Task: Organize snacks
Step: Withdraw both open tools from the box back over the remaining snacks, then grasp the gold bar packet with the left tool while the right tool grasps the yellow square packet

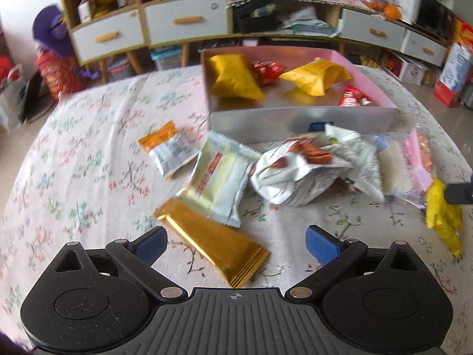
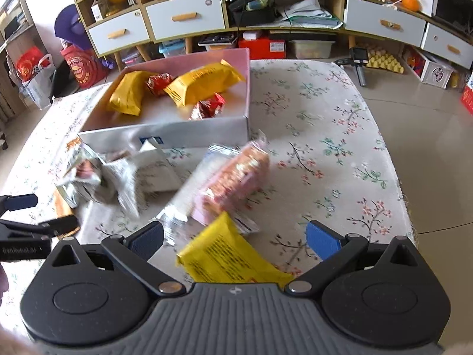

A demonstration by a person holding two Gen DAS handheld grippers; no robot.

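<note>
Over on the left, the left gripper (image 1: pixel 235 241) hangs above the flowered tablecloth (image 1: pixel 74 177) with its jaws spread wide, gripping nothing; a gold packet (image 1: pixel 212 244) lies flat on the cloth in the gap between its blue pads (image 1: pixel 149 244), touched by neither. Just beyond sit a pale green packet (image 1: pixel 220 177) and a small orange-and-white sachet (image 1: pixel 170 152). Middle of the table, a crumpled white wrapper (image 1: pixel 295 171) heaps up against the open box (image 1: pixel 301 119), which holds two yellow bags (image 1: pixel 233 78) and red sweets (image 1: pixel 266 71). Further right, a pink biscuit pack (image 2: pixel 233 177), then the right gripper (image 2: pixel 235 241), fingers released too, with a yellow packet (image 2: pixel 227 251) between them, unpinched
</note>
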